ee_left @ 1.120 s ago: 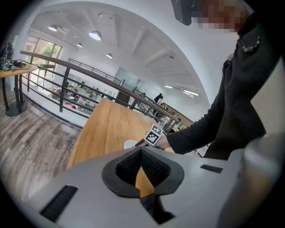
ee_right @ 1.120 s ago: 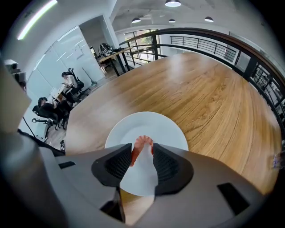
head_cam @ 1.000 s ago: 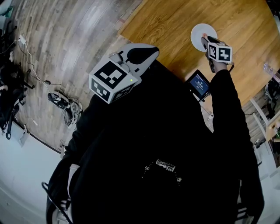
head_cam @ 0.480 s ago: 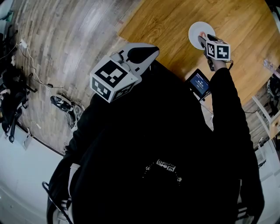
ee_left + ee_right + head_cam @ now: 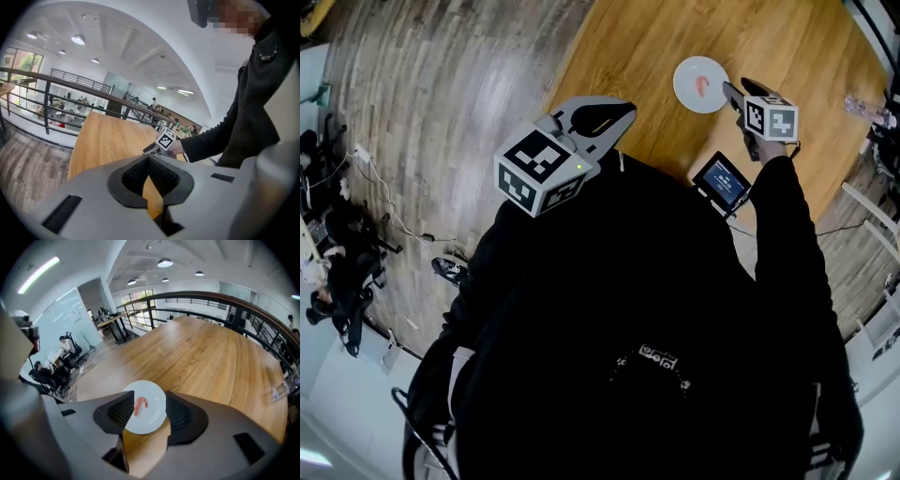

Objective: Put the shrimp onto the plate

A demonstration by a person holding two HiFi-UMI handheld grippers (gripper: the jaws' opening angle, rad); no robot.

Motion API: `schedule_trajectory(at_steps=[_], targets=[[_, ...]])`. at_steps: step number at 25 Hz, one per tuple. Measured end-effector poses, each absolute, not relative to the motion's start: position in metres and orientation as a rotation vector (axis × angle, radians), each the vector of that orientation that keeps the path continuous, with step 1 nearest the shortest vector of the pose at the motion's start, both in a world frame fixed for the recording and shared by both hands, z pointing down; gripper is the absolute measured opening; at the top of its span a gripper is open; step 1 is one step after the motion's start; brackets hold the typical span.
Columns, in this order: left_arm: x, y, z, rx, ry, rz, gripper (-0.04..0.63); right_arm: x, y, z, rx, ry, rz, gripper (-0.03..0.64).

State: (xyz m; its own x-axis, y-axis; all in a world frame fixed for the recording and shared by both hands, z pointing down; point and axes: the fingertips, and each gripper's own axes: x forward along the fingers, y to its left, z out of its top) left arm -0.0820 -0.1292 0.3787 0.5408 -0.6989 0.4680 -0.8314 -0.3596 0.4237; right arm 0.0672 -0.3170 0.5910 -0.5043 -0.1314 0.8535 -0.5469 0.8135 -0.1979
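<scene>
**What the views keep back**

In the head view the person's dark clothing [image 5: 647, 309] covers the near edge of the table [image 5: 806, 37] and a corner of a small screen [image 5: 724, 181], and the table runs off the top edge. A clear object [image 5: 862, 105] at the right border is too small to identify. In the right gripper view, the jaws of the right gripper [image 5: 150, 394] have just been opening with nothing held. They hide part of the rim of the plate [image 5: 152, 420]. The people [image 5: 49, 373] in the background there are too small to tell apart.

No legible text, small screen [image 5: 724, 181] print too tiny, chest logo [image 5: 659, 356] unreadable
</scene>
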Motion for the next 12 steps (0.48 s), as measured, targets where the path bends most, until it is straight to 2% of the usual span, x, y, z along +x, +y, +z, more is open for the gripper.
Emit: schedule_trajectory(at_steps=[3, 6, 8, 12], targets=[[-0.085, -0.143, 0.381, 2.211, -1.195, 0.279, 0.000, 0.072, -0.318, 0.558, 0.578, -2.155, 0.639, 0.204], [-0.079, -0.165, 0.373, 2.268, -1.187, 0.254, 0.000, 0.088, -0.314, 0.514, 0.620, -2.257, 0.684, 0.132], [-0.068, -0.176, 0.366, 2.310, -1.148, 0.239, 0.000, 0.104, -0.306, 0.483, 0.655, -2.317, 0.679, 0.050], [-0.057, -0.195, 0.352, 2.381, -1.040, 0.207, 0.000, 0.119, -0.291, 0.443, 0.759, -2.368, 0.682, 0.021]])
